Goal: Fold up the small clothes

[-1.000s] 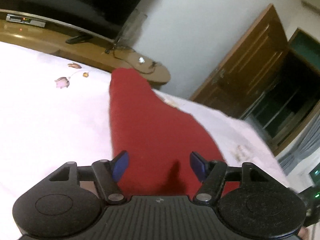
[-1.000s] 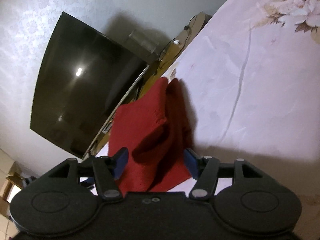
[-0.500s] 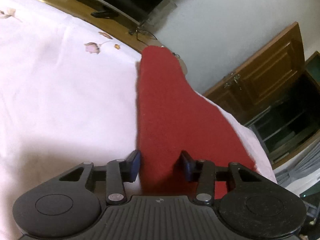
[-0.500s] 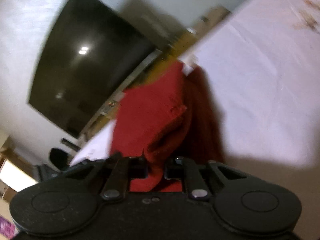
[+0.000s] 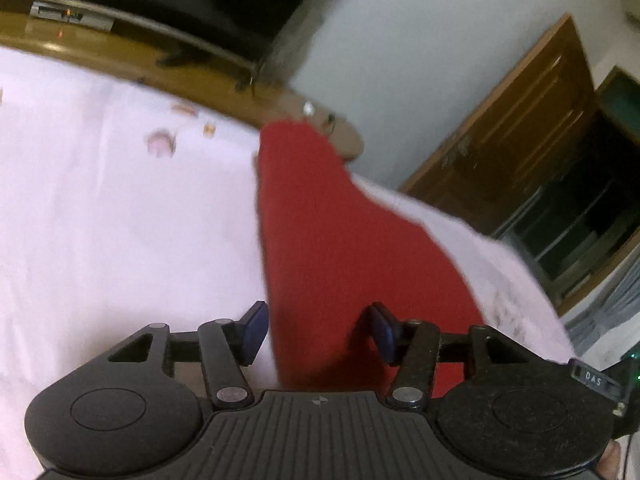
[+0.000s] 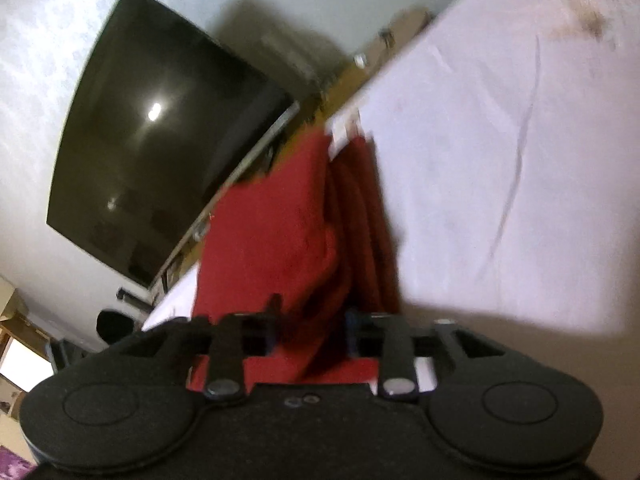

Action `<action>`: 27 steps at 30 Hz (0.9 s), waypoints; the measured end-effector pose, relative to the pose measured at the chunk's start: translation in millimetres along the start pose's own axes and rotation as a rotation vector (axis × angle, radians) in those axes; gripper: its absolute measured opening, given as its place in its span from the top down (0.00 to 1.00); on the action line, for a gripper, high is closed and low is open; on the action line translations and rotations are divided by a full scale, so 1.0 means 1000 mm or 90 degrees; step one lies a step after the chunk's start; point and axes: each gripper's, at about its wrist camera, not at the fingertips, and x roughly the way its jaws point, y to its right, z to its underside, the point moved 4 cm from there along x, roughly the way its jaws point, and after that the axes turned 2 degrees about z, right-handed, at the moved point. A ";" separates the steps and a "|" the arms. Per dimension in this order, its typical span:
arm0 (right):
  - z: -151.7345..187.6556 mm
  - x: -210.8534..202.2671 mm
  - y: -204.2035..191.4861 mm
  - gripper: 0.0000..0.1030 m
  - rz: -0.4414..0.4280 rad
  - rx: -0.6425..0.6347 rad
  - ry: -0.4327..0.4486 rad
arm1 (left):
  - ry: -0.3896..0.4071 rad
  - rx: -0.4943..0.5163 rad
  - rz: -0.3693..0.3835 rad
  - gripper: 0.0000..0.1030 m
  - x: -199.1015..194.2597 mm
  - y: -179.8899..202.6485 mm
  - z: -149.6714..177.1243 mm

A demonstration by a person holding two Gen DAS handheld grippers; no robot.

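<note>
Releasing red garment point(image 5: 340, 240) flat on white bedsheet point(image 5: 100, 220) | left gripper point(image 5: 316, 330) opening, cloth between pads, untouched | right gripper point(image 6: 310, 330) opening over bunched fold | best withdrawn slowly, avoiding snags

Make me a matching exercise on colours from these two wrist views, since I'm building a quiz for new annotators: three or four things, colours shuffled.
Things:
1. garment
2. bedsheet
3. television screen
4. door

Colours:
A. black
B. brown wood
C. red
D. pale pink-white

Pairs: 1-C, 2-D, 3-A, 4-B
</note>
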 end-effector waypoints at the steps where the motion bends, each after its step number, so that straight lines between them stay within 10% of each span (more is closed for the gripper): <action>1: -0.012 -0.002 0.000 0.47 0.004 -0.011 0.021 | 0.008 -0.007 0.004 0.47 -0.002 -0.001 -0.005; 7: -0.073 0.035 -0.004 0.56 0.001 -0.089 0.051 | 0.004 -0.044 0.006 0.46 0.026 -0.015 -0.029; 16: -0.056 0.081 -0.032 0.89 0.053 -0.213 0.027 | -0.012 -0.041 -0.006 0.46 0.046 -0.016 -0.021; 23: -0.064 0.054 -0.053 0.91 0.098 -0.331 0.082 | -0.026 0.070 -0.052 0.46 0.055 0.020 -0.024; 27: -0.061 0.088 -0.018 0.90 0.139 -0.301 0.009 | -0.044 0.030 -0.060 0.43 0.066 0.010 -0.019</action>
